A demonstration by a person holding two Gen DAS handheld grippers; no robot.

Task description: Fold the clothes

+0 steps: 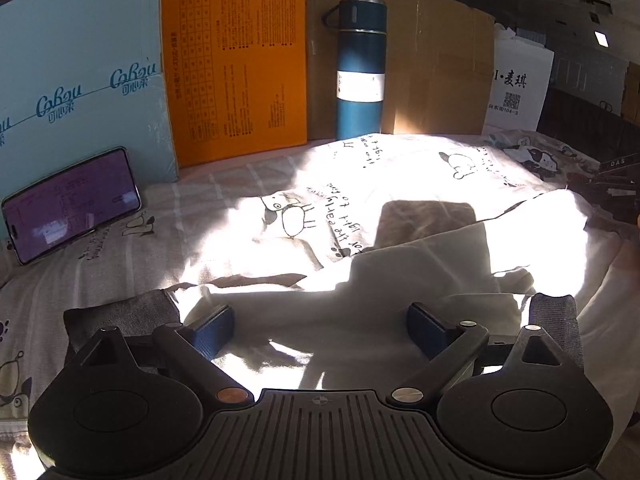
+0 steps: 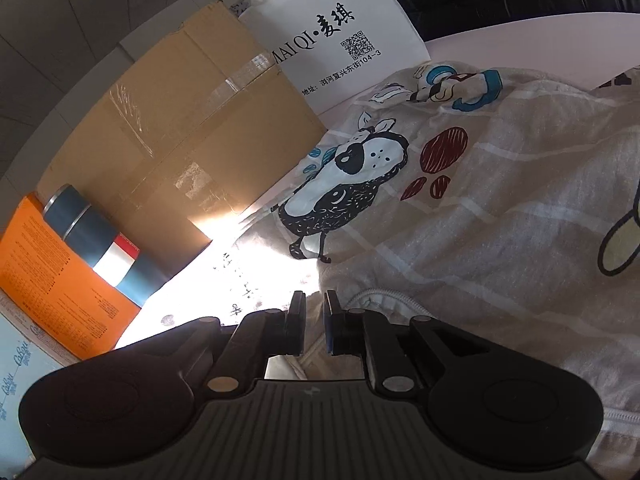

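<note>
A white garment (image 1: 400, 280) lies on a cartoon-print bedsheet (image 1: 120, 248) in strong sunlight, with a grey cuff (image 1: 124, 308) at its near left and another grey cuff (image 1: 556, 320) at its near right. My left gripper (image 1: 320, 332) is open just above the garment, fingers wide apart. My right gripper (image 2: 314, 320) shows at the far right of the left wrist view (image 1: 616, 196), at the garment's far right corner. In the right wrist view its fingers are nearly closed with a thin bit of white cloth (image 2: 312, 360) between them.
Against the back stand a light blue box (image 1: 76, 80), an orange box (image 1: 236, 60), a blue flask (image 1: 360, 68), a brown carton (image 1: 436, 68) and a white bag (image 1: 516, 88). A lit phone (image 1: 72, 204) leans at the left.
</note>
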